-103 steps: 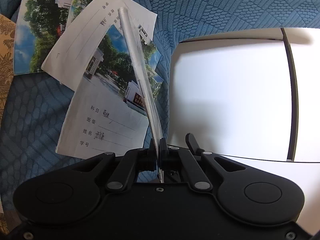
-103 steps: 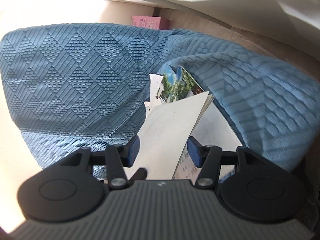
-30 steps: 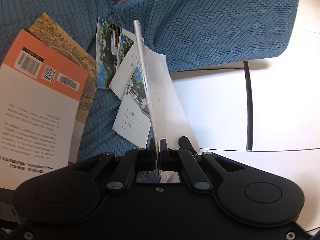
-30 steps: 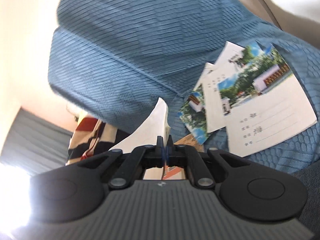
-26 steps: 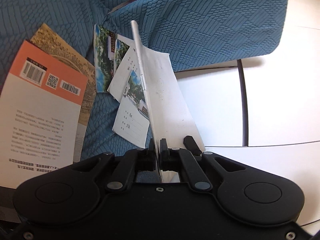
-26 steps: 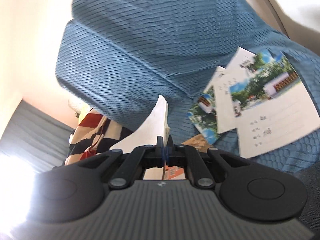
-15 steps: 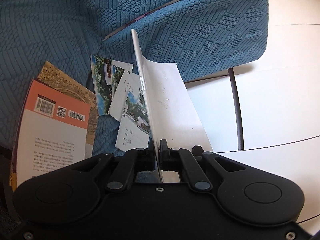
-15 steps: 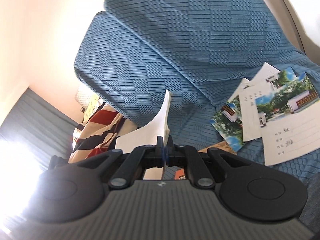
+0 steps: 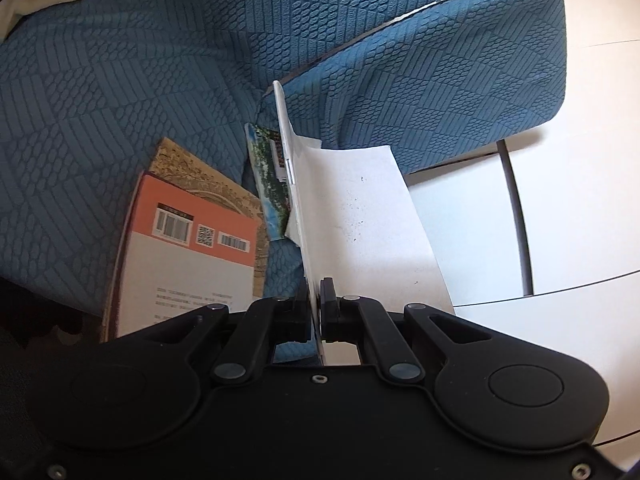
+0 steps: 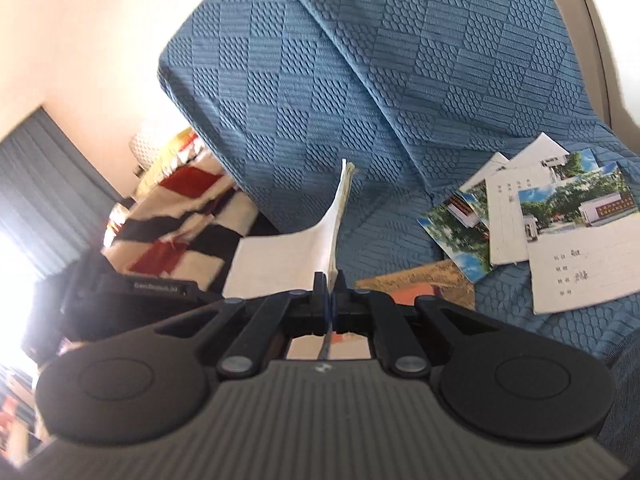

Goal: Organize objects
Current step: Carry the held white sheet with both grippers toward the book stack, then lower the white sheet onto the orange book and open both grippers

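Home living room: blue-covered sofa (image 10: 360, 80), curtains (image 10: 44, 184).

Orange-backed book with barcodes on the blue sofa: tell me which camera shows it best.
Left wrist view: the orange-backed book lies nearly whole, its barcodes readable. Right wrist view shows only an orange sliver behind the tongs.

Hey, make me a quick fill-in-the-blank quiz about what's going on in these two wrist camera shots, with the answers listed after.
1. The left claw is shut on a thin ____ booklet.
2. The sofa cover is textured and ____ in colour.
3. The book lying on the sofa has an ____ band with barcodes.
4. The right claw is ____ on a booklet.

Answers: white; blue; orange; shut
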`<state>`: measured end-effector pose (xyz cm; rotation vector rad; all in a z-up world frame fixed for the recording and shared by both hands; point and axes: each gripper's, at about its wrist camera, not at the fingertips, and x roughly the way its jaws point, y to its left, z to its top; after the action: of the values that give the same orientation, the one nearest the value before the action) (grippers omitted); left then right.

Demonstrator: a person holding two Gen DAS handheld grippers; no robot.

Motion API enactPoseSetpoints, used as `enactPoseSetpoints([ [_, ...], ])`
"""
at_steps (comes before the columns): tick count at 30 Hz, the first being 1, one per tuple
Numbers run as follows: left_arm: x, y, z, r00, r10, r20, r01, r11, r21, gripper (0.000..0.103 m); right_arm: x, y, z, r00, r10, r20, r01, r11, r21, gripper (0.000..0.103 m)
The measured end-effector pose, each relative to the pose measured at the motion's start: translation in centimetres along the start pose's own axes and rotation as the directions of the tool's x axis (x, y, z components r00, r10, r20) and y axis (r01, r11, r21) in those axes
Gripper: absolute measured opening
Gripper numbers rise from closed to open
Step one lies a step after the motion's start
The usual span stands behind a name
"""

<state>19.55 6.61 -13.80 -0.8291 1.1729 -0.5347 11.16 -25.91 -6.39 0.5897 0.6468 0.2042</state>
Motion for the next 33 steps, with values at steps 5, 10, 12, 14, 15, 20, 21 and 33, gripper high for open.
enactPoseSetpoints([
  [5, 1.5, 2.3, -0.1, 0.997, 0.076, -0.033, -0.075, 0.997, 0.007, 0.003, 1.6, -0.1, -2.7, 0.998, -0.048, -0.035, 0.047, 0.999, -0.009, 0.004],
  [10, 2.6, 3.9, -0.4, 0.989, 0.142, -0.046, -0.14, 0.989, 0.052, 0.003, 3.2, 0.0, -5.1, 0.993, -0.097, -0.06, 0.095, 0.995, -0.039, 0.004],
  [12, 3.2, 4.2, -0.5, 0.983, 0.176, -0.044, -0.172, 0.982, 0.075, 0.003, 3.7, 0.1, -6.0, 0.99, -0.117, -0.072, 0.114, 0.992, -0.047, 0.005],
  [14, 3.9, 4.6, -0.8, 0.979, 0.198, -0.044, -0.193, 0.977, 0.087, 0.003, 4.1, 0.4, -6.8, 0.987, -0.143, -0.079, 0.136, 0.987, -0.081, 0.005],
  [15, 4.2, 4.8, -0.8, 0.977, 0.207, -0.045, -0.202, 0.975, 0.092, 0.003, 4.3, 0.6, -7.2, 0.985, -0.156, -0.078, 0.147, 0.983, -0.109, 0.005],
  [20, 5.4, 5.9, -1.0, 0.974, 0.225, -0.036, -0.221, 0.971, 0.092, 0.003, 5.1, 0.8, -8.2, 0.977, -0.193, -0.091, 0.179, 0.973, -0.146, 0.005],
  [21, 5.6, 6.2, -1.0, 0.973, 0.225, -0.04, -0.222, 0.972, 0.081, 0.003, 5.2, 0.9, -8.3, 0.975, -0.203, -0.093, 0.186, 0.969, -0.16, 0.005],
  [33, 6.3, 8.0, -2.0, 0.966, 0.257, -0.015, -0.256, 0.966, 0.044, 0.005, 6.6, 0.3, -10.0, 0.962, -0.212, -0.173, 0.18, 0.967, -0.182, 0.01],
])
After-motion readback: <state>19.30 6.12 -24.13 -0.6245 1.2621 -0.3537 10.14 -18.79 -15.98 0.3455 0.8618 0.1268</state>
